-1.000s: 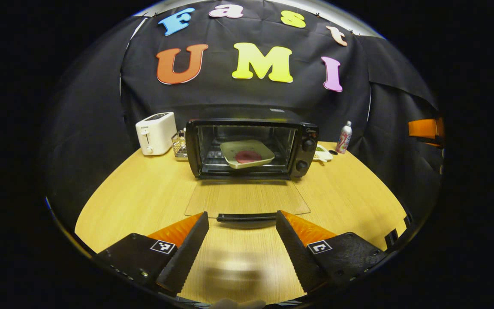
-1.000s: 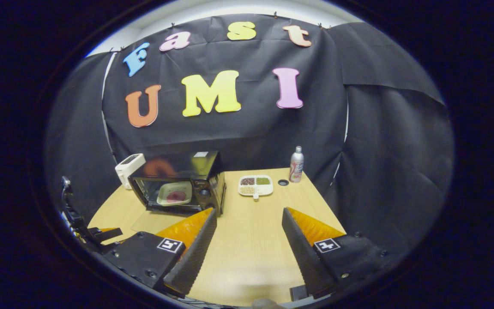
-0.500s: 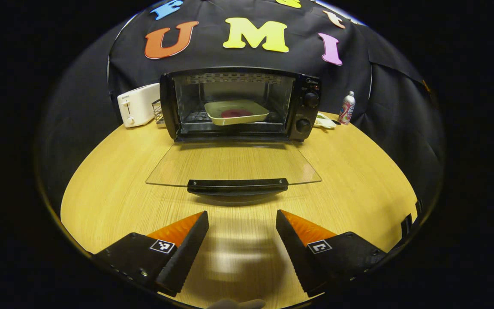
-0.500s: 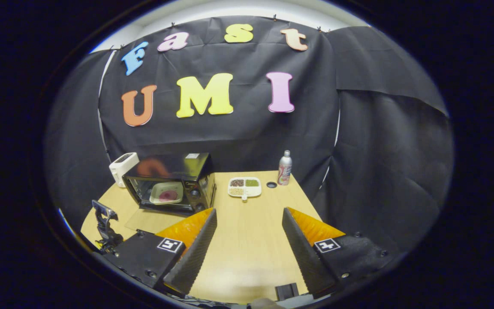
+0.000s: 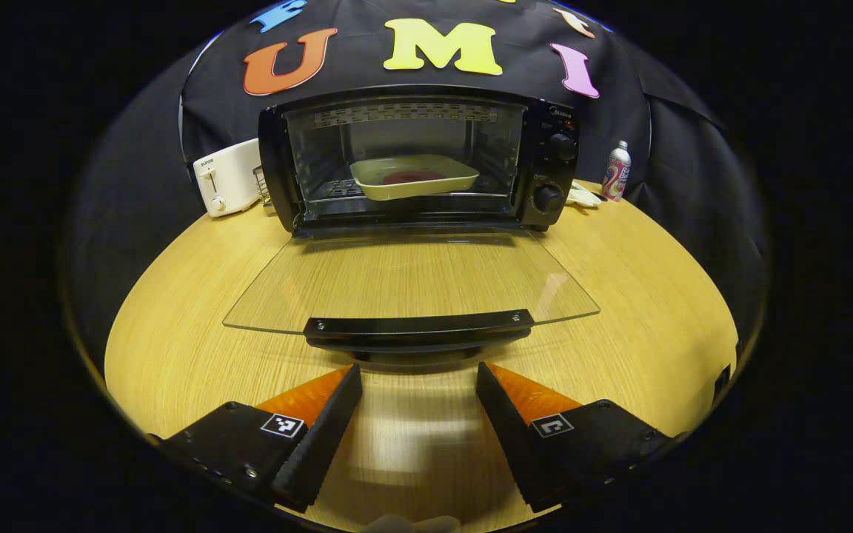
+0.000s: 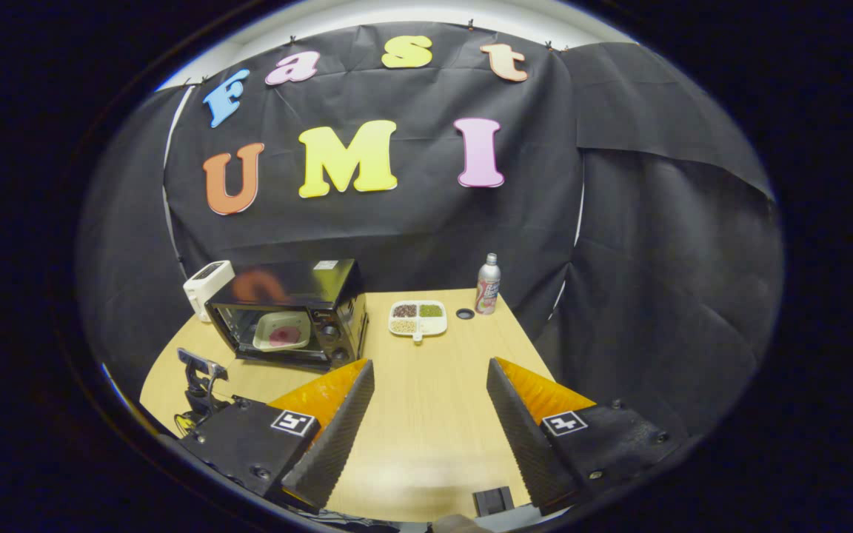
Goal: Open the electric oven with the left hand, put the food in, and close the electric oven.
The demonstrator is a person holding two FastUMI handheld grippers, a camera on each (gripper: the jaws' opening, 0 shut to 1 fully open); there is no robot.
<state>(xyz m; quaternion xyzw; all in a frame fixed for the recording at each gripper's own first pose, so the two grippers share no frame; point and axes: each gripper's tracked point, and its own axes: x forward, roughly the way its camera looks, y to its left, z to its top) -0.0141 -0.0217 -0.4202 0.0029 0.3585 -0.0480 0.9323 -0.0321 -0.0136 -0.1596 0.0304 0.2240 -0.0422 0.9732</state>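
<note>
The black electric oven (image 5: 545,170) stands open at the back of the wooden table, its glass door (image 5: 412,285) folded down flat toward me. Inside, on the rack, sits a pale square dish (image 5: 413,178) holding red food. My left gripper (image 5: 417,385) is open, low over the table, just short of the door's black handle (image 5: 417,329) and not touching it. In the right gripper view the oven (image 6: 289,311) with the dish (image 6: 280,331) lies left of centre, and my right gripper (image 6: 430,385) hovers open over the table with nothing between its fingers. The left gripper (image 6: 201,381) shows at the lower left there.
A white toaster (image 5: 225,176) and a wire rack stand left of the oven. Right of it are a divided white snack tray (image 6: 417,318), a small dark cap (image 6: 464,314) and a spray can (image 6: 487,275). Black cloth walls close in behind and right.
My left gripper has dropped and moved forward toward the open oven door, so the handle now sits just ahead of its fingers. The right gripper has drifted slightly back; both stay open.
</note>
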